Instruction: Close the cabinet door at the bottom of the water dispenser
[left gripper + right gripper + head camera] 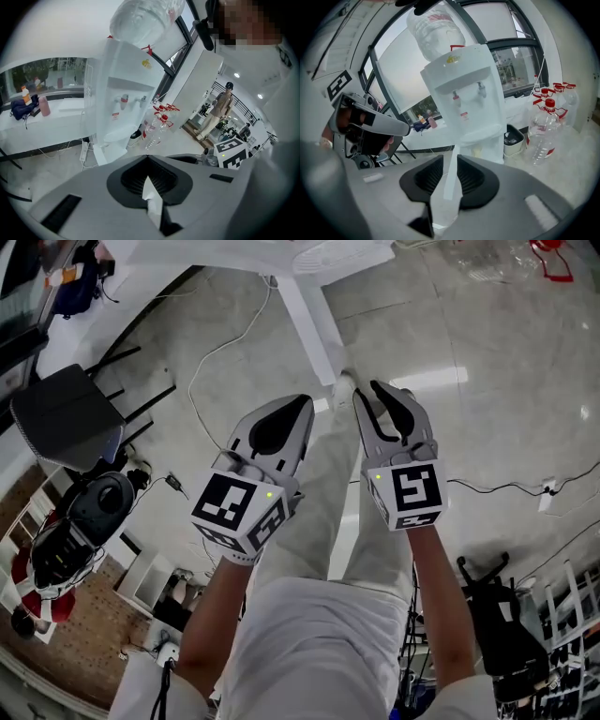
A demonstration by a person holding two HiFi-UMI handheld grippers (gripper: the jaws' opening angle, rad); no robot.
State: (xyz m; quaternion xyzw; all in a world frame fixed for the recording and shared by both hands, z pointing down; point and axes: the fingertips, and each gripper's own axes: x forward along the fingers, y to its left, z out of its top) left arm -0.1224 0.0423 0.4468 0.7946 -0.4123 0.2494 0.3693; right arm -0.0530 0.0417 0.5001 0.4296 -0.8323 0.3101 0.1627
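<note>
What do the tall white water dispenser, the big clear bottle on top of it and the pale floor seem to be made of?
The tall white water dispenser: probably moulded plastic, smooth, matt, rounded edges. The big clear bottle: likely transparent plastic, ribbed; the background shows through. The pale floor: seemingly polished tile or stone, since it mirrors a bright light strip.

The white plastic water dispenser (464, 103) stands on the pale tiled floor (581, 150) ahead of both tools, with an upturned clear water bottle (433, 28) on top. A small open bin (513, 140) sits just right of its base, and clear red-capped plastic bottles (546, 126) stand further right. The left tool (302, 404) is beside the right tool (367, 392), above the person's legs (319, 521).
</note>
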